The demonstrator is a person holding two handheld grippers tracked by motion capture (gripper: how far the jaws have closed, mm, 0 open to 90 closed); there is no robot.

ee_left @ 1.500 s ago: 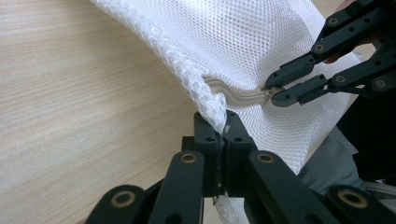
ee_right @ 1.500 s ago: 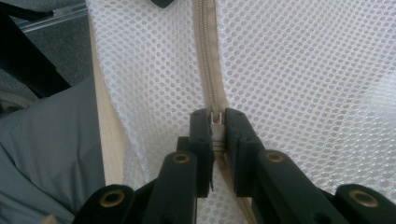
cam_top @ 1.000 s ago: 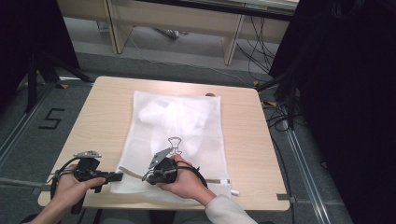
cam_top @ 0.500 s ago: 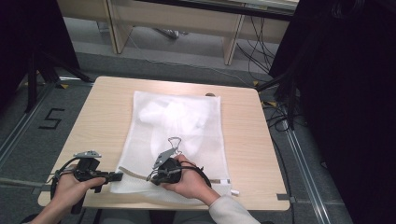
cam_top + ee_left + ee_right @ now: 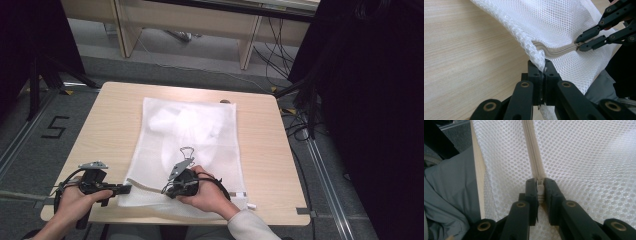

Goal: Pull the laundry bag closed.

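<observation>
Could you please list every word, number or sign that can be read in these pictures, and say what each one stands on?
"5": a black numeral marked on the grey floor to the left of the table, in the high view.
No readable text on the mesh bag or on either gripper.

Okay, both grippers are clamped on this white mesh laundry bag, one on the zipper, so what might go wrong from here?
1. The right gripper pinches only the small metal zipper pull on the beige zipper; it may slip out.
2. The left gripper holds just a bunched corner of the white mesh laundry bag, which could tear or pull free under tension.
3. Mesh puckers beside the zipper, so the slider might snag it.
</observation>
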